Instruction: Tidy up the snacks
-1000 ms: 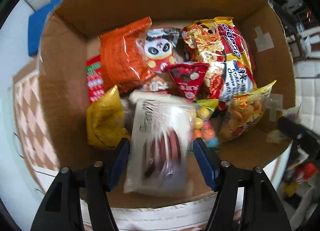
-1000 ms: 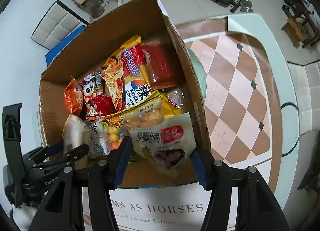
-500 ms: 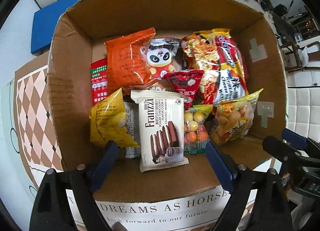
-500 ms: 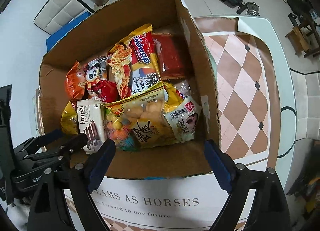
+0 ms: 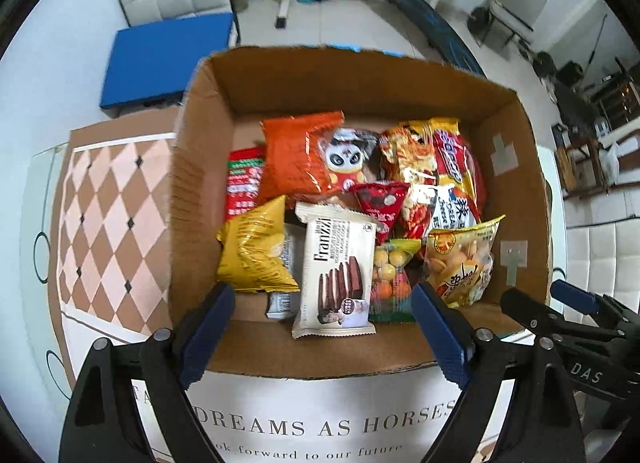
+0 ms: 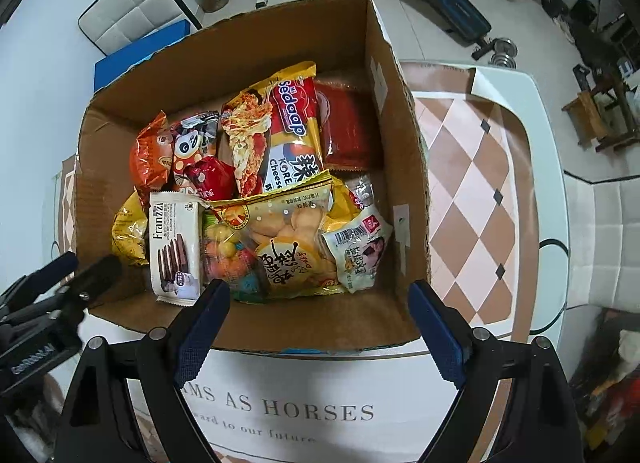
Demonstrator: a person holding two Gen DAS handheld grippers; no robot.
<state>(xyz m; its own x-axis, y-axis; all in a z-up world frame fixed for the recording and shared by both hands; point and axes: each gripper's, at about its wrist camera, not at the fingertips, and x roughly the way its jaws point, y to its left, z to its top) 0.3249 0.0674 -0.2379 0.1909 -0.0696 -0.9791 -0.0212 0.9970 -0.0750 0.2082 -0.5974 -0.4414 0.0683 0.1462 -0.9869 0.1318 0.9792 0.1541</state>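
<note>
Both pairs of tongs, left [image 5: 322, 333] and right [image 6: 316, 327], are hanging spread apart and empty at the bottom of each frame, above a cardboard box [image 5: 200, 199] on the tabletop [image 5: 108, 203]. The snacks are filling the box in mid-frame, with the Franzzi pack [image 5: 338, 271] and the small white pouch [image 6: 360, 247] lying on top. These packets are looking light, crinkly, slippery and crushable, so pinching a sealed edge seems best; the tall box walls are crowding every side, leaving room only straight overhead.
</note>
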